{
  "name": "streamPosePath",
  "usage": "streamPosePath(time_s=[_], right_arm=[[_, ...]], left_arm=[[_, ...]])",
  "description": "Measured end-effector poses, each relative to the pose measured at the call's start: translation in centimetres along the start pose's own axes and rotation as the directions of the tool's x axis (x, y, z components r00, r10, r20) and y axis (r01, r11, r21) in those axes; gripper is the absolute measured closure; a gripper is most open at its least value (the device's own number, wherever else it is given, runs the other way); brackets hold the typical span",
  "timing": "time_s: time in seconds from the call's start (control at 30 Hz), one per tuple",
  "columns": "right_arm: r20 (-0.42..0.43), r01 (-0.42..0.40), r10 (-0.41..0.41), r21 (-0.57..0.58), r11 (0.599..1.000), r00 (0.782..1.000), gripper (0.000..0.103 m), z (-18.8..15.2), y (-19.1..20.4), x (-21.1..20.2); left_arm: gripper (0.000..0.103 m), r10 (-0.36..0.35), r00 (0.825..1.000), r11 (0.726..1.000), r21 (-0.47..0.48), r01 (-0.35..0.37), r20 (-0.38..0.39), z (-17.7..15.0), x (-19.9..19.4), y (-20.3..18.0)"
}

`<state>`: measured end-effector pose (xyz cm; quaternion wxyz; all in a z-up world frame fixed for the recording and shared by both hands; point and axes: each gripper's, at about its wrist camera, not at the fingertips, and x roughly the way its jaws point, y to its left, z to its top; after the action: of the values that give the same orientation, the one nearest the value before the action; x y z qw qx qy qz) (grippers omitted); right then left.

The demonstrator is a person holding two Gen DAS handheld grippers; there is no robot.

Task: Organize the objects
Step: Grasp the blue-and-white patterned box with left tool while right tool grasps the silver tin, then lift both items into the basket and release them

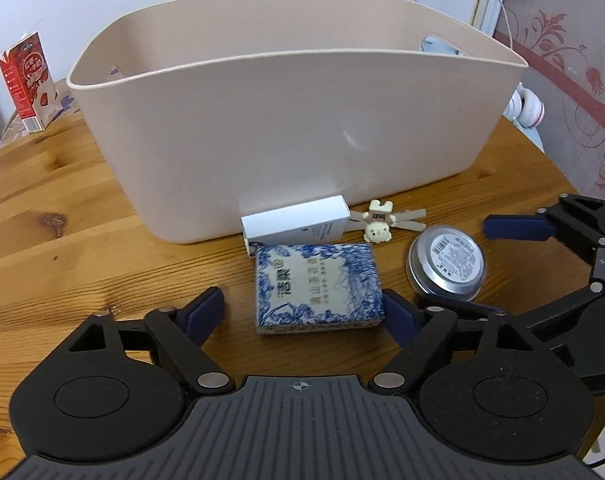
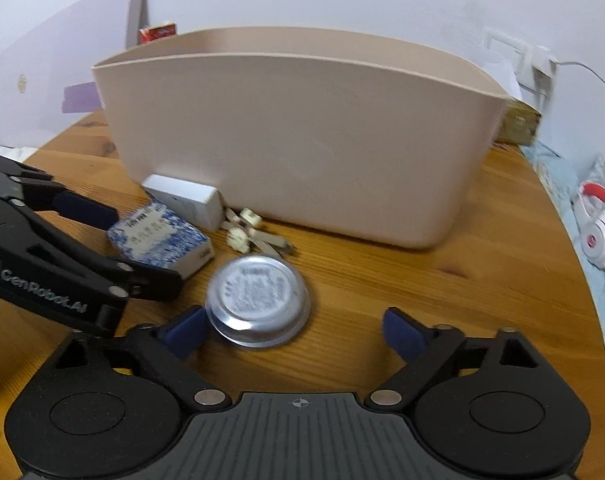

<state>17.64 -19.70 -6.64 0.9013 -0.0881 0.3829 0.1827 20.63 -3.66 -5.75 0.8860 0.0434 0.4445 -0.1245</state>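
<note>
The left gripper [image 1: 304,314] stands wide open and holds nothing; one blue-and-white box [image 1: 316,286] lies flat between its fingers, the right pad just beside the box's edge, the left pad apart from it. The right gripper [image 2: 292,330] is also spread wide and empty, with one round tin [image 2: 258,304] on the table [image 1: 62,208] by its left fingertip [image 2: 184,330], at about 11 o'clock from its midpoint.

Beyond the patterned box, at its 12 o'clock, lies one white box [image 1: 296,222], its back against the tub. At 3 o'clock from the white box sits one small cream animal clip [image 1: 378,222].

Behind these stands one large beige tub [image 1: 294,120]. Farther off, one red carton [image 1: 26,84] stands upright at 10 o'clock, and one pair of white headphones [image 2: 600,232] lies off the table's edge at 3 o'clock.
</note>
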Motion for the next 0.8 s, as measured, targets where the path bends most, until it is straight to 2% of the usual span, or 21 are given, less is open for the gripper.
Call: streamPosePath(time_s=[0.07, 0.1, 0.2, 0.5, 0.8], right_arm=[[0.015, -0.009, 0.009, -0.02, 1.0, 1.0, 0.022, 0.2, 0.5, 0.1], [0.021, -0.013, 0.013, -0.029, 1.0, 1.0, 0.024, 0.3, 0.7, 0.1], [0.029, -0.041, 0.042, -0.042, 0.998, 0.999, 0.049, 0.6, 1.3, 0.0], [0.042, 0.015, -0.015, 0.012, 1.0, 0.999, 0.051, -0.1, 1.3, -1.2], [0.161, 0.05, -0.056, 0.041, 0.998, 0.985, 0.051, 1.4, 0.5, -5.7]], left_arm=[[0.034, 0.003, 1.0, 1.0, 0.0, -0.003, 0.008, 0.0, -0.2, 0.2], [0.036, 0.002, 1.0, 1.0, -0.004, -0.002, 0.011, 0.1, -0.3, 0.3], [0.036, -0.018, 1.0, 1.0, -0.021, 0.019, 0.007, 0.2, -0.5, 0.8], [0.037, -0.022, 0.999, 0.999, -0.049, 0.023, 0.024, -1.3, -2.4, 1.9], [0.038, -0.017, 0.989, 0.997, -0.07, 0.027, 0.145, -0.7, -7.9, 3.0]])
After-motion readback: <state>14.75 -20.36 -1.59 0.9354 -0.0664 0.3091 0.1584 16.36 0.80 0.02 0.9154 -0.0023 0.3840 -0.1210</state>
